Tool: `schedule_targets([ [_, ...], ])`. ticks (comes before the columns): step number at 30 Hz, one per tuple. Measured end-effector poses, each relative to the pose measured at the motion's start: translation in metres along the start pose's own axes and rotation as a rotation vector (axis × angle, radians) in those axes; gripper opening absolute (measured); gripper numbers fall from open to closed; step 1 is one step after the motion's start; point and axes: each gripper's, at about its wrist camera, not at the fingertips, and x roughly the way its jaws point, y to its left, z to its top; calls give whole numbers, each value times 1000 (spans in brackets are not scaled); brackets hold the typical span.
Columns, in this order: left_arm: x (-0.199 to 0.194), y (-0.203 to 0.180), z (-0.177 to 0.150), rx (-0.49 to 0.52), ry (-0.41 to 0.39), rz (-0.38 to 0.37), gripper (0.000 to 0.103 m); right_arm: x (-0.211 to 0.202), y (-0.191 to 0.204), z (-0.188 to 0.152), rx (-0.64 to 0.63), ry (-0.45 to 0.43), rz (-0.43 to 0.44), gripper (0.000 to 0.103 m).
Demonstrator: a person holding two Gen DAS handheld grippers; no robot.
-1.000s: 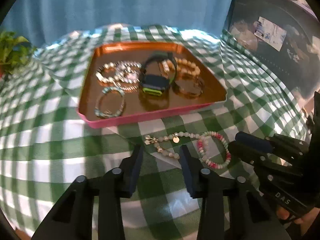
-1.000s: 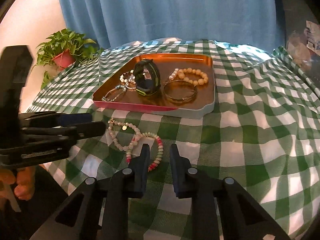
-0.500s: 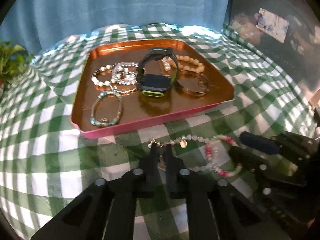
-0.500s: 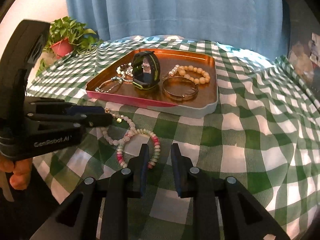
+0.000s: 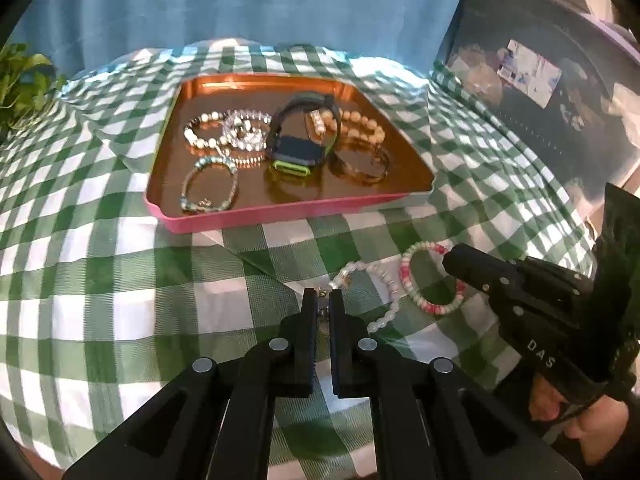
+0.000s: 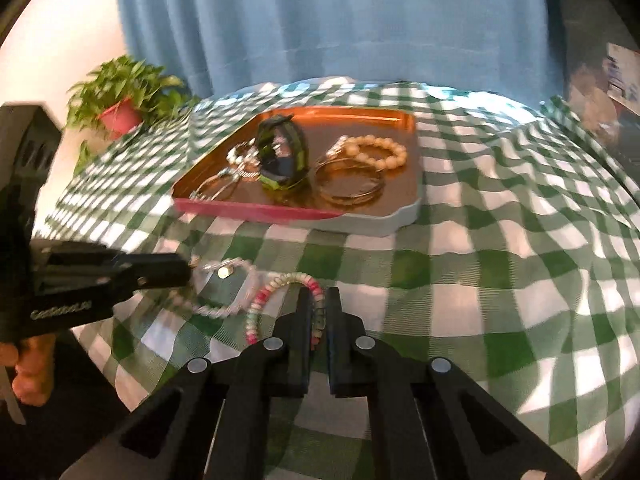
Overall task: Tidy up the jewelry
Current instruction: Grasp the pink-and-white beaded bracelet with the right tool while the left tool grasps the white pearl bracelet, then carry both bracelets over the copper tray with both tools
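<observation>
- Plant pot point(image 6: 119, 115), red with green leaves, shows whole only in the right wrist view; the left view catches just leaves.
- Green checked cloth point(image 5: 100, 280) covers the table, with a blue curtain point(image 6: 320, 20) behind.
- Copper tray point(image 5: 256, 210) holds a black watch point(image 5: 298, 148) and several bracelets.
- Left gripper point(image 5: 324, 306) is pinched on the pale bead bracelet point(image 5: 376, 276) lying on the cloth.
- Right gripper point(image 6: 319, 312) is pinched on the pink bead bracelet point(image 6: 280, 286) just beside it.
</observation>
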Motion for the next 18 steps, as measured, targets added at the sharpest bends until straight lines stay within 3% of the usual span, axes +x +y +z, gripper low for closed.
schedule_targets([
  [4,-8,-1,-1,-23,-10,16,5,-8,-4,2,36,-35,40,5],
  [18,-30,-20,-16,-8,-31,51,5,-25,4,-9,-12,-33,-36,5],
])
